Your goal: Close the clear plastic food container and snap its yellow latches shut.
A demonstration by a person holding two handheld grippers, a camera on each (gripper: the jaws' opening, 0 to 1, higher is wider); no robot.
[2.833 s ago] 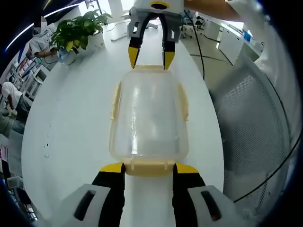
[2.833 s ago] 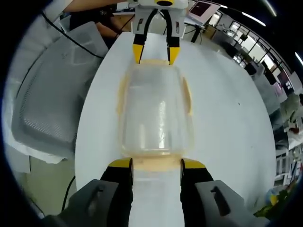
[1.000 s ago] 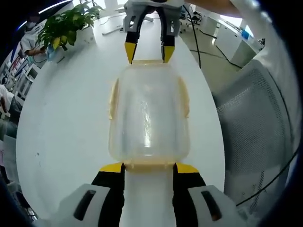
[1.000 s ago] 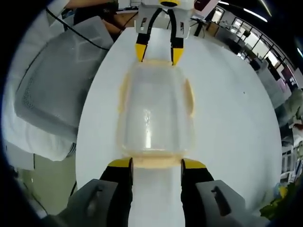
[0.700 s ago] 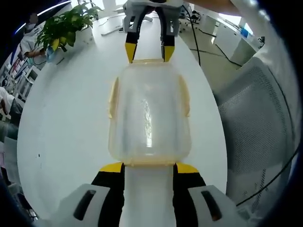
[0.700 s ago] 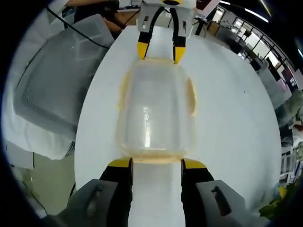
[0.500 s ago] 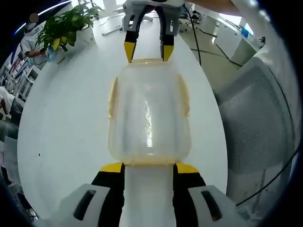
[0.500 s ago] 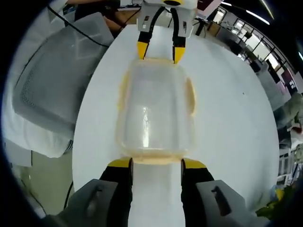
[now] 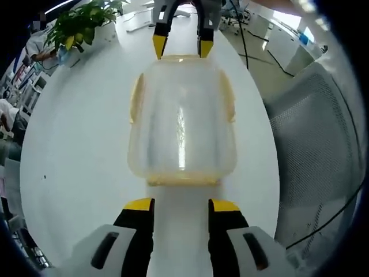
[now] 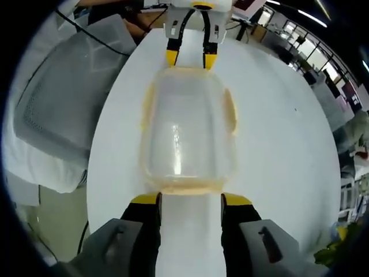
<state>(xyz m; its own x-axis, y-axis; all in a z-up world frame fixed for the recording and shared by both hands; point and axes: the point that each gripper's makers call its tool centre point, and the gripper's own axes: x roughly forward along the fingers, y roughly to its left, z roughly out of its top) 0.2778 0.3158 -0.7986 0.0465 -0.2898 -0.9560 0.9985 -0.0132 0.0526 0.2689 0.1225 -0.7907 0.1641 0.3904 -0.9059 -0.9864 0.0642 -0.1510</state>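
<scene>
Both grippers have drawn back from the container (image 9: 181,121).

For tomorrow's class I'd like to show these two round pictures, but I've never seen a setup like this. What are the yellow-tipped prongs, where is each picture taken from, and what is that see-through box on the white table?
No robot here: a person holds a two-pronged grasping tool in each hand, and a fisheye camera rides on each.

In the left gripper view, the left tool rises from the bottom; the right tool faces it at the top. The right gripper view is the mirror case: right tool below, left tool beyond.

Between them, on a white table, sits a clear plastic food container with its lid on and yellow latches along its edges. Both tools are open, one at each end of the box; neither grips anything.

Around it: a potted plant and a mesh chair.
</scene>
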